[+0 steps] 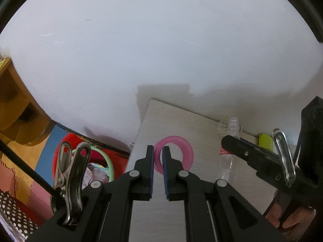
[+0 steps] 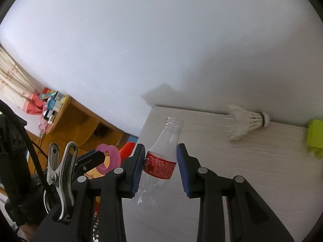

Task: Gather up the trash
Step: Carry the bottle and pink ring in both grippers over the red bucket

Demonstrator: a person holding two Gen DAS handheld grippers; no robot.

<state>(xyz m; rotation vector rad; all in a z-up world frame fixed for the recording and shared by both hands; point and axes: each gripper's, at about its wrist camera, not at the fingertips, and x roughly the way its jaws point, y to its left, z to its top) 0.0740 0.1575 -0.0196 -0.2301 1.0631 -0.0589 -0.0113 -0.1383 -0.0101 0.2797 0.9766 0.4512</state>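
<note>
Bottle [image 2: 159,164] base behind right tool [image 2: 160,169]

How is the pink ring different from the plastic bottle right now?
The ring is flat, pink and tinted; the bottle is tall, clear, uncapped, with a red label. The ring is pinched by its band in the left tool; the bottle is gripped across its body by the right tool. Both are held.

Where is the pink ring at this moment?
The pink ring is gripped in the left claw, lifted above the table's left edge; the right wrist view shows it left of the plastic bottle.
</note>
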